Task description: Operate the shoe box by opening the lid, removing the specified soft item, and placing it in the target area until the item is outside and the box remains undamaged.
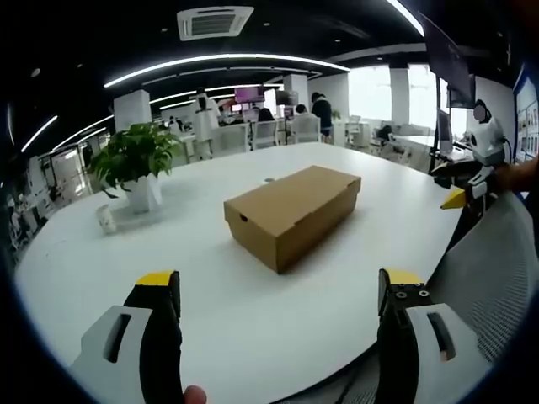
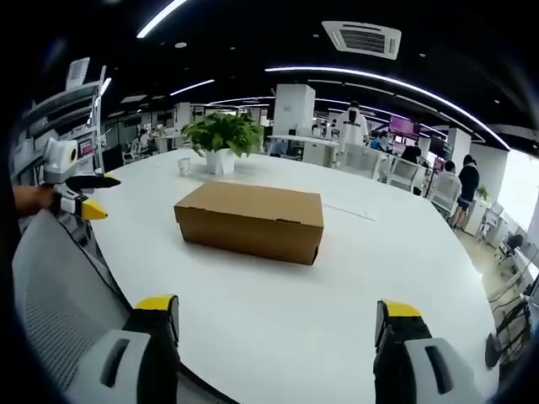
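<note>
Nothing here can be read. The cardboard shoe box (image 1: pixel 292 213) on the white table (image 1: pixel 253 320) is plain brown on every side that faces me, lid and walls alike, with no brand mark, size sticker or number. The small white cup (image 1: pixel 106 219) beside the potted plant (image 1: pixel 135 160) carries no legible print. Far back in the office a screen (image 1: pixel 248 93) glows purple-pink, and posters (image 1: pixel 529 118) hang along one wall, but whatever is written on them is too small and blurred to make out.
</note>
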